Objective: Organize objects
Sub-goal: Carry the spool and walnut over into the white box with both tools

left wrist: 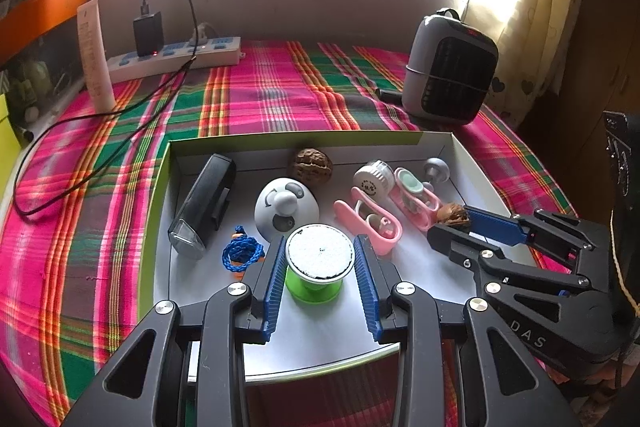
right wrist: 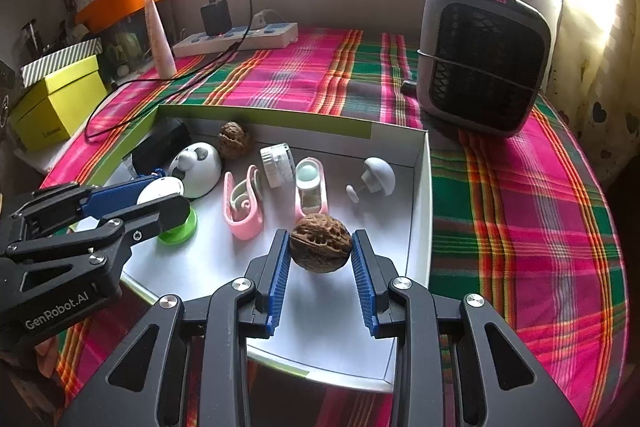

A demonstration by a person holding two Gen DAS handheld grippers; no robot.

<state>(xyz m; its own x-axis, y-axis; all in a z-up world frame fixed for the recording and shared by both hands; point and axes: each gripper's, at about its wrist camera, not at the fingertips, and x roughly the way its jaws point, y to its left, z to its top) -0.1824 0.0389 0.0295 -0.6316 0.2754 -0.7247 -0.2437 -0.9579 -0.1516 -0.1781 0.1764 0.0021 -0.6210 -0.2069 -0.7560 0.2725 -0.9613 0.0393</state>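
Note:
My left gripper (left wrist: 320,241) is shut on a green spool with a white top (left wrist: 320,259), low over the near part of a white box with a green rim (left wrist: 296,139). My right gripper (right wrist: 321,233) is shut on a brown walnut (right wrist: 320,247) just above the box floor, near its right wall. Each gripper also shows in the other's view, the right gripper (left wrist: 450,223) with its walnut (left wrist: 452,215) and the left gripper (right wrist: 164,195) with the spool (right wrist: 178,229). A second walnut (left wrist: 310,165) lies by the far wall.
The box also holds a black lamp (left wrist: 204,207), a blue cord (left wrist: 242,253), a white dome toy (left wrist: 286,207), two pink clips (left wrist: 368,223), a white jar (left wrist: 372,179) and a grey knob (left wrist: 436,169). On the plaid cloth stand a heater (left wrist: 450,67), a power strip (left wrist: 176,57) and a tube (left wrist: 94,59).

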